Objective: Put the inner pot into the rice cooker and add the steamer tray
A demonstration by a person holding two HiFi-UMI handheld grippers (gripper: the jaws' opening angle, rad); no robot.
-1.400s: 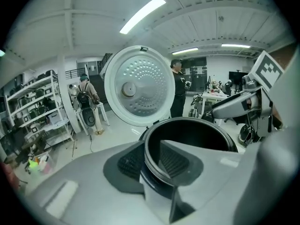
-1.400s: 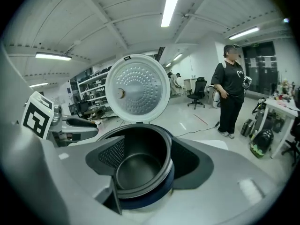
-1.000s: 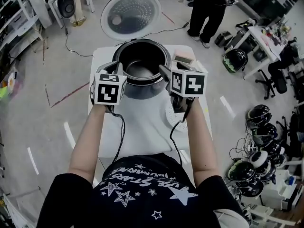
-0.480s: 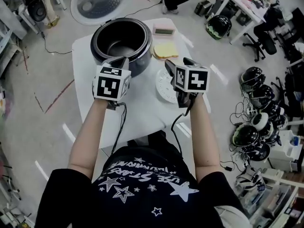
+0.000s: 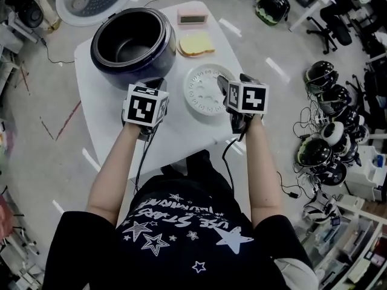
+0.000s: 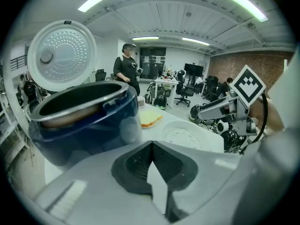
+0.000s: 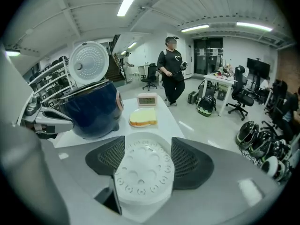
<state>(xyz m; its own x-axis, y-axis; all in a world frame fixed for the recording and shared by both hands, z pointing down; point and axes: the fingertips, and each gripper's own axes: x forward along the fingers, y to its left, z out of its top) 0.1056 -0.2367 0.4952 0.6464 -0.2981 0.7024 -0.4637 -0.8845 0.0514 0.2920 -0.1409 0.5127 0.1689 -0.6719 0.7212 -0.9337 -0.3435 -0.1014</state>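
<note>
Since the tray [image 5: 207,89] lies near the worktop's [image 5: 103,107] right edge, the right gripper [image 5: 233,82] faces it wide open; the left gripper [image 5: 156,84] is closed, empty.

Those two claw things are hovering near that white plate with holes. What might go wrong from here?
1. The white perforated steamer tray lies flat on the white table. The right gripper, with its jaws open, may catch only the thin rim, so the tray could tilt or slip.
2. The tray seems close to the table's right edge, so a nudge might push it off.
3. The dark blue rice cooker stands nearby, and a carried tray could knock its rim.
</note>
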